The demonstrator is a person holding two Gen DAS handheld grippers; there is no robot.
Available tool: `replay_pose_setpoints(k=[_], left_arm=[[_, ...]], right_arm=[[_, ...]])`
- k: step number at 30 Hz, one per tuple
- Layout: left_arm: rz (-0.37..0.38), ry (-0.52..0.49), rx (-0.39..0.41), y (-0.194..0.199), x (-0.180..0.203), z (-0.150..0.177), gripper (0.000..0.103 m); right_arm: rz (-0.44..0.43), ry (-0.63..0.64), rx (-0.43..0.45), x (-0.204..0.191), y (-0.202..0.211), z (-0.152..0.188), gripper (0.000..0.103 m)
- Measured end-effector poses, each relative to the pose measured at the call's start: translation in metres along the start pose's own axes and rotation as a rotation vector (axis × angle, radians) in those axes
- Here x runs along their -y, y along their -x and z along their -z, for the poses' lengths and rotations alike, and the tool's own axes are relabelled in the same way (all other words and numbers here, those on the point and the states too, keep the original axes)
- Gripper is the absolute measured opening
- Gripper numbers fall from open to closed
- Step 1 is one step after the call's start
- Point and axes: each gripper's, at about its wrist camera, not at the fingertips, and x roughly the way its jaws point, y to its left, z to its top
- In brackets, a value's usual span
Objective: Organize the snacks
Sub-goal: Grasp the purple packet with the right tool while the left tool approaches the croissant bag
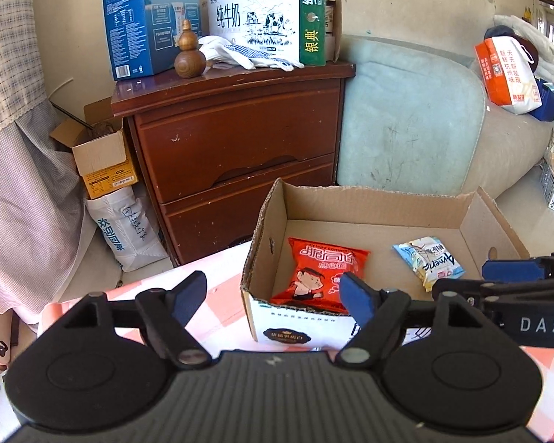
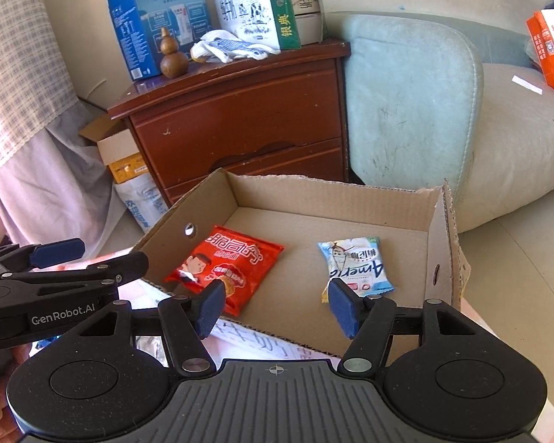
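A pale green sofa (image 2: 410, 110) stands behind the scene, with a reddish-brown wooden drawer cabinet (image 1: 236, 140) just beside it. On the cabinet top sit a white and green milk carton box (image 1: 262, 18), a blue gift box (image 1: 147, 22), white work gloves (image 1: 247, 55) and a small wooden gourd (image 1: 189, 53).

In front lies an open cardboard box (image 2: 314, 199) on a pink checked tablecloth (image 1: 218, 317). On the box floor a red snack packet (image 2: 229, 269) lies towards the left and a light blue snack packet (image 2: 354, 265) towards the right, well apart.

The left gripper (image 1: 273, 297) hovers at the box's near left corner, jaws wide apart and empty. The right gripper (image 2: 277, 308) hovers over the near edge, jaws apart, nothing between its blue pads (image 2: 345, 308).
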Motion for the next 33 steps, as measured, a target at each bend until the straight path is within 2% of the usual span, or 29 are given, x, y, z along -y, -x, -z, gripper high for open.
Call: replay_pose_setpoints(k=[4,11,18,27,33], left_arm=[[-0.006,0.008,-0.058,0.009,-0.011,0.013,0.079],[-0.039,-0.022,-0.114,0.024,-0.021,0.039,0.083],[-0.053,-0.020,-0.127,0.048,-0.033,0.058,0.086],[-0.055,0.000,-0.166,0.069,-0.050,0.085,0.088],[-0.062,0.006,-0.179,0.075,-0.061,0.095,0.089]], right_arm=[[-0.021,0.052,-0.034,-0.012,0.002,0.008,0.062],[-0.039,0.102,-0.065,-0.023,0.008,0.020,0.063],[-0.059,0.155,-0.099,-0.037,0.010,0.032,0.066],[-0.098,0.282,-0.162,-0.059,0.011,0.053,0.068],[-0.124,0.280,-0.190,-0.062,0.016,0.062,0.069]])
